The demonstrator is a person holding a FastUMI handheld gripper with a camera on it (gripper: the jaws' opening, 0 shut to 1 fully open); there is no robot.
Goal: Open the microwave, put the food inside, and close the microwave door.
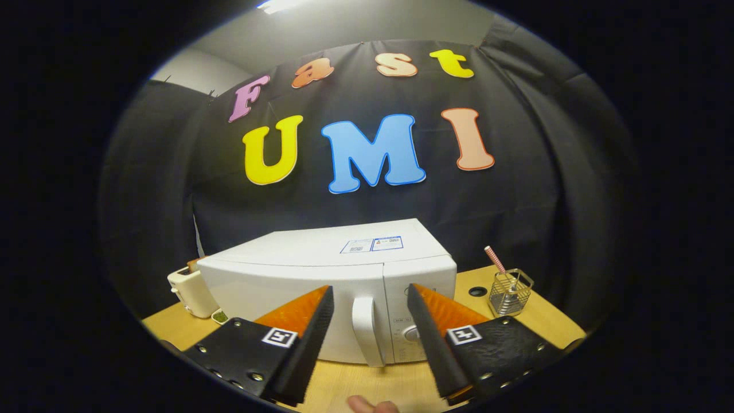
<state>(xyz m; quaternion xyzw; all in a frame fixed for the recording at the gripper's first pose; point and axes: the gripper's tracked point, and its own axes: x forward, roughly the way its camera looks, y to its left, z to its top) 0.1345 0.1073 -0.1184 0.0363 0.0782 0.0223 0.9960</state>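
Note:
A white microwave stands on the wooden table with its door shut. Its vertical door handle lies just ahead of my gripper, between the two fingers but a short way beyond their tips. My fingers are spread wide apart and hold nothing. The control panel with a round knob sits right of the handle, partly behind my right finger. A small dish with something green shows at the microwave's left front corner, mostly hidden by my left finger.
A white toaster stands left of the microwave. To the right, a wire holder holds a striped straw, near a round hole in the table. A fingertip shows under the gripper. Black cloth walls close the back.

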